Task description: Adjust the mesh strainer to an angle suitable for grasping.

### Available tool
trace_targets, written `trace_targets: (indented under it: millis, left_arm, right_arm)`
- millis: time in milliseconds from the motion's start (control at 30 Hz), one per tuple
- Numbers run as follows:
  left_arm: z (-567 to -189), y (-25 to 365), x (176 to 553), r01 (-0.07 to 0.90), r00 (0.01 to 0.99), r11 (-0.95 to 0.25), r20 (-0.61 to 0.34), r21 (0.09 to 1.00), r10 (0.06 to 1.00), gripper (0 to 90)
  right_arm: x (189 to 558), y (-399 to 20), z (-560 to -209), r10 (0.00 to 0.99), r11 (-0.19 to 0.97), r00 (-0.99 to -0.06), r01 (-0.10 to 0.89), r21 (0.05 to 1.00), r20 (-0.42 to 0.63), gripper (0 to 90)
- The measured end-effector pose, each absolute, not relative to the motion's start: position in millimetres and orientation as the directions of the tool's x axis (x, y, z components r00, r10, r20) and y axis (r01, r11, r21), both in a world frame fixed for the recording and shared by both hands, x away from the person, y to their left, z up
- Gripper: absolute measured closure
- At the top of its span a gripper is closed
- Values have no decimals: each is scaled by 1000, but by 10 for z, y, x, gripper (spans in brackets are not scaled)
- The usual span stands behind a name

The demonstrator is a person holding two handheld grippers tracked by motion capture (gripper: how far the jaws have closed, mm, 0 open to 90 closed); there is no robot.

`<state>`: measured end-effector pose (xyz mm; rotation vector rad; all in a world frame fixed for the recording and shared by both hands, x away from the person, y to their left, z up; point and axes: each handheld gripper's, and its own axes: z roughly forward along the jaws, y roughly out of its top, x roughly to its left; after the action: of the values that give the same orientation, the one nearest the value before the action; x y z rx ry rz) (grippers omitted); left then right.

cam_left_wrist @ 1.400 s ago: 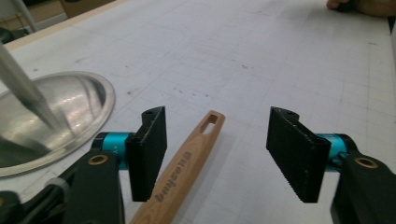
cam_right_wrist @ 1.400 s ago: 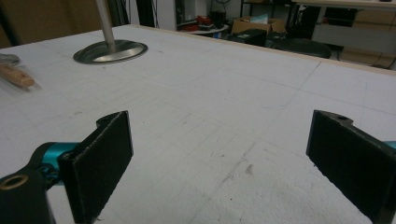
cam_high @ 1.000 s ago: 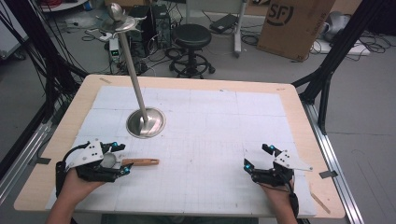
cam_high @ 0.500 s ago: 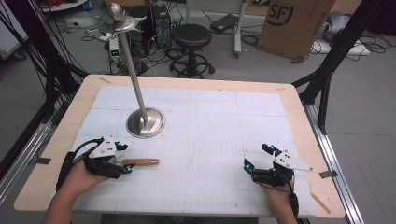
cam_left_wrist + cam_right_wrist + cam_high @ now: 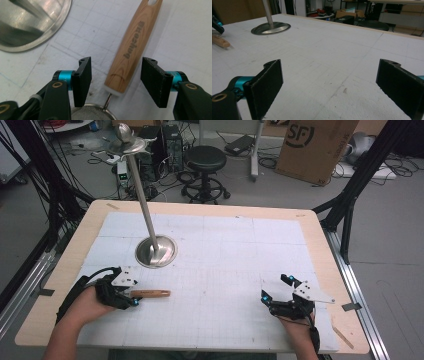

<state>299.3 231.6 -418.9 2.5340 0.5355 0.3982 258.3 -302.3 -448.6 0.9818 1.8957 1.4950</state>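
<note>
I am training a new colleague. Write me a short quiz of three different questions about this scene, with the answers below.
1. True or false: the left tool is shut on the wooden handle.
2. Multiple choice: where does the metal stand sit? A) by the right tool B) on the left half of the table, beyond the left tool C) on the floor
3. Fill in: the jaws of the right tool are ____ with nothing between them.

Key
1. False: its jaws are apart on either side of the handle, not touching it.
2. B
3. open
</note>
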Motion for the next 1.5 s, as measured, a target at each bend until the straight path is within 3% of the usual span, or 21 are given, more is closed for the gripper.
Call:
trace_targets:
  millis: [167,300,667,1067,1500]
  left_arm:
    - [-4191,2305,2992,303,889,-804,154,512,432,618]
    - [-4191,2276,2970,329,879,-793,140,513,456,673]
    - [-4139,2211,2997,375,869,-819,143,434,474,610]
    - [-4121,2168,3107,419,881,-836,62,355,468,656]
    - [-4129,2265,3063,415,876,-800,46,434,480,691]
  right_arm:
    - [2585,-3023,-4486,802,126,-597,214,969,28,57]
    - [2582,-3020,-4486,803,126,-596,215,969,28,57]
    - [2580,-3022,-4485,802,125,-596,215,968,29,57]
    - [2583,-3019,-4486,804,125,-595,215,969,28,57]
    - [2584,-3021,-4486,803,124,-595,215,969,29,57]
